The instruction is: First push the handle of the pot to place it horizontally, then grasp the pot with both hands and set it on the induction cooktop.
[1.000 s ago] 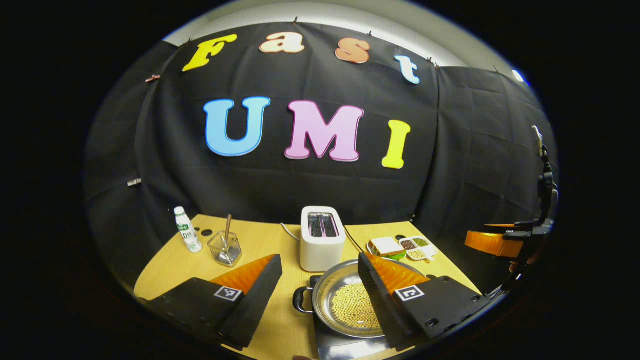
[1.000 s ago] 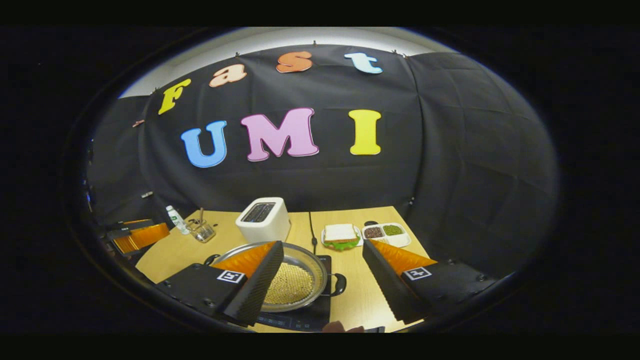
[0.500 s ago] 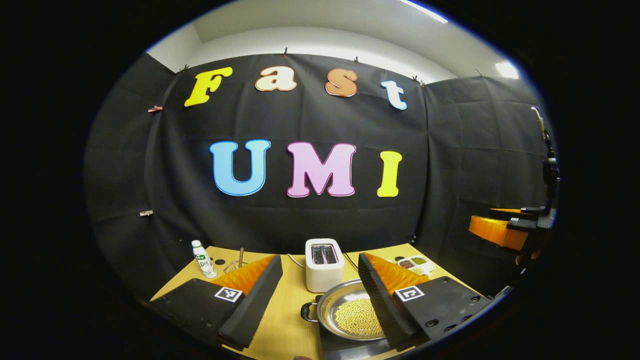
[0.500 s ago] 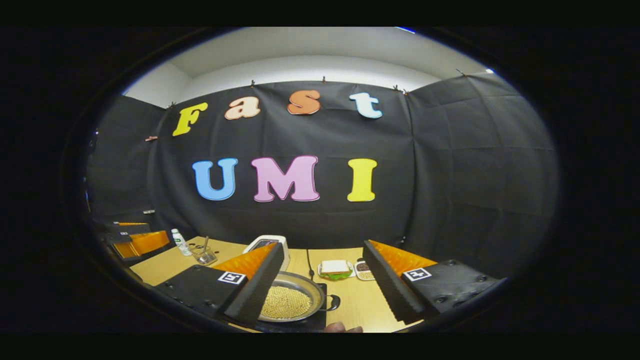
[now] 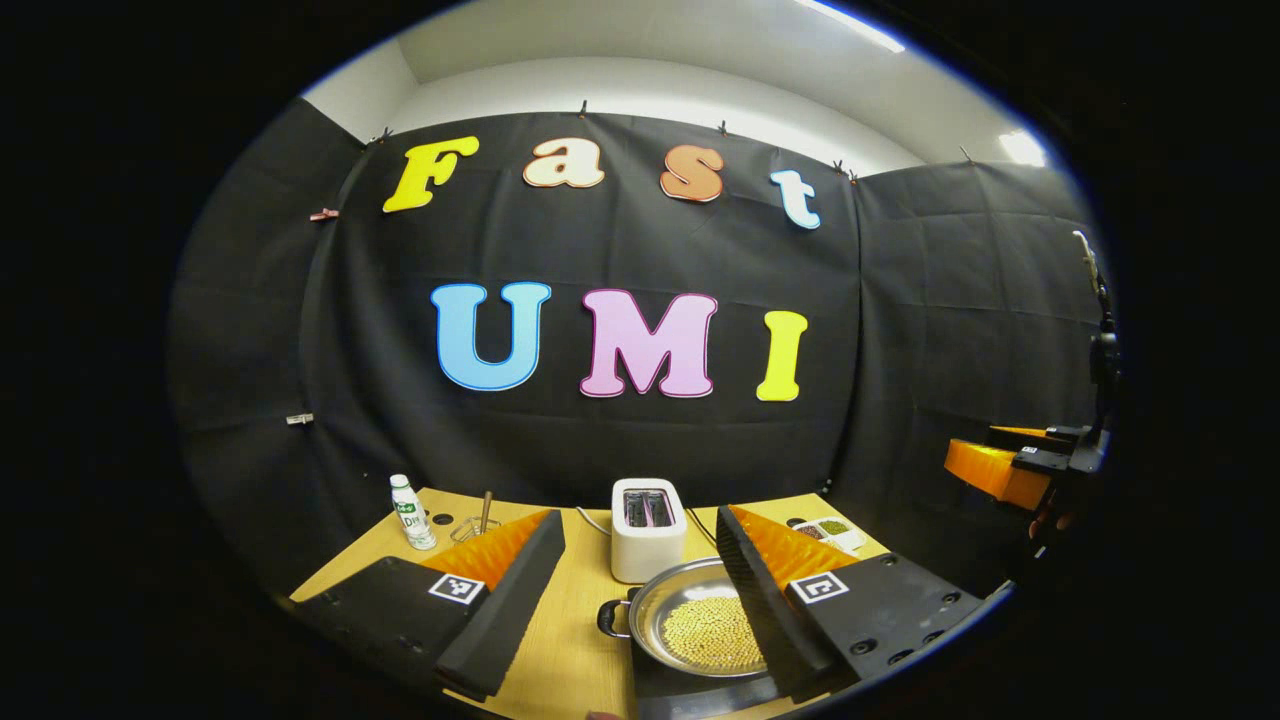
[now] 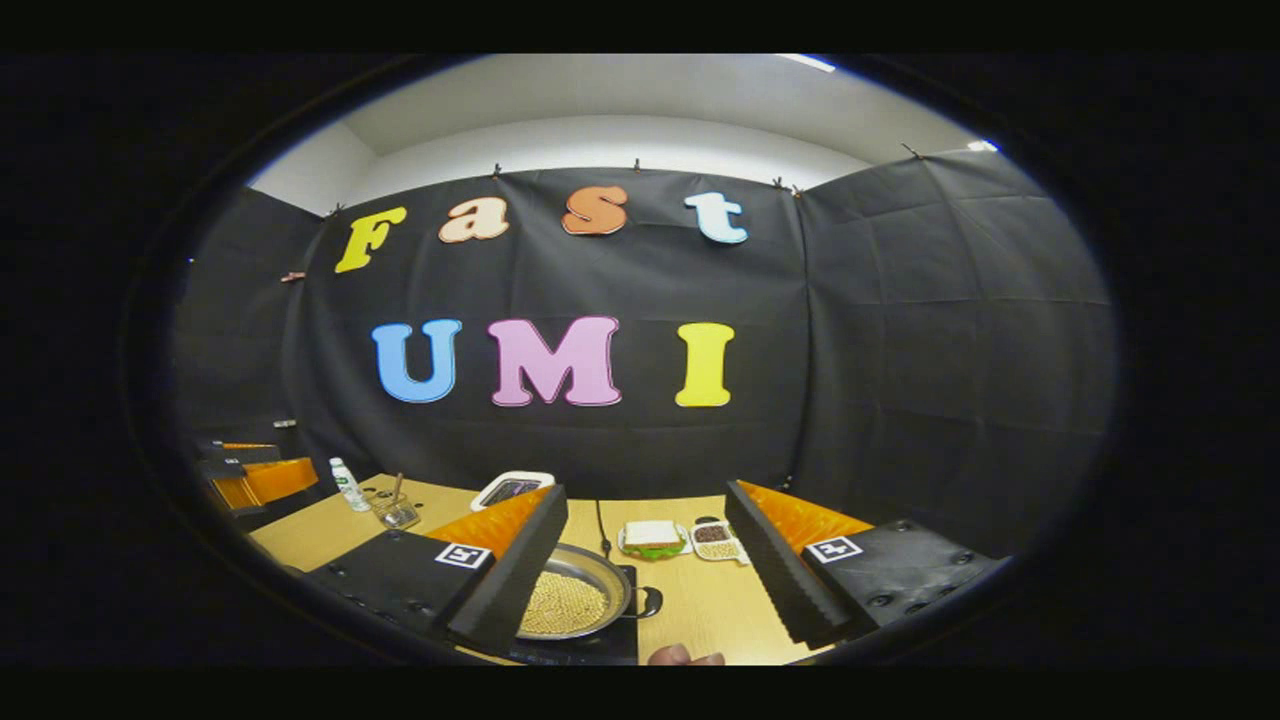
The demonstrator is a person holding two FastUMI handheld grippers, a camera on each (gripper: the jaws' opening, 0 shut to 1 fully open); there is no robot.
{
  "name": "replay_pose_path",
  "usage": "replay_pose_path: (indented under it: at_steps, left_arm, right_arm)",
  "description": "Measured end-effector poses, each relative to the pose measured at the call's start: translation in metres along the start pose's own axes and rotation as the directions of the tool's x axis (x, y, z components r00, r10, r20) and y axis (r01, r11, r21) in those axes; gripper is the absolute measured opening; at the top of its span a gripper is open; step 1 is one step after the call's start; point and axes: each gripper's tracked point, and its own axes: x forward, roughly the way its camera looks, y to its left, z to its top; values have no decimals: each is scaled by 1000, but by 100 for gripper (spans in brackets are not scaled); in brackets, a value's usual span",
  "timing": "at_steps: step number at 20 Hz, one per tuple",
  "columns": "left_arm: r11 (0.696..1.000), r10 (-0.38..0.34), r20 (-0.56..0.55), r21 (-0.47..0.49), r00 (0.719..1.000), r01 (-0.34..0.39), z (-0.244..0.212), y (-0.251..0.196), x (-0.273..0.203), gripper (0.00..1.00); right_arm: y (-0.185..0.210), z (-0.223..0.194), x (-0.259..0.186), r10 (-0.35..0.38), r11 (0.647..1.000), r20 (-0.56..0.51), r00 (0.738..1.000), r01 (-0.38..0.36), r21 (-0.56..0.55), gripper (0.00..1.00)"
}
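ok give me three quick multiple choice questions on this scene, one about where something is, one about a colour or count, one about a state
1. Where does the pot sit?
A. on the induction cooktop
B. on top of the toaster
C. on the floor

2. What colour is the toaster?
A. red
B. white
C. blue

3. How do the left gripper and right gripper stand?
A. both shut on the pot
B. one open, one shut
C. both open, holding nothing

Answers:
1 A, the dark slab lies under the pot.
2 B, its body is white with two dark slots on top.
3 C, each pair of fingers is spread wide and touches nothing.
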Motion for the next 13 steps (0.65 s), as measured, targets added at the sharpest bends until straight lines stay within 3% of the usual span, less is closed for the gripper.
replay_pose_path:
  at_steps: [13]
  left_arm:
    - [1000, -15, -15, 26, 1000, 16, -1, -10, 5, 95]
  right_arm:
    - [-2, -8, 4, 5, 1000, -28, 1000, -5, -8, 98]
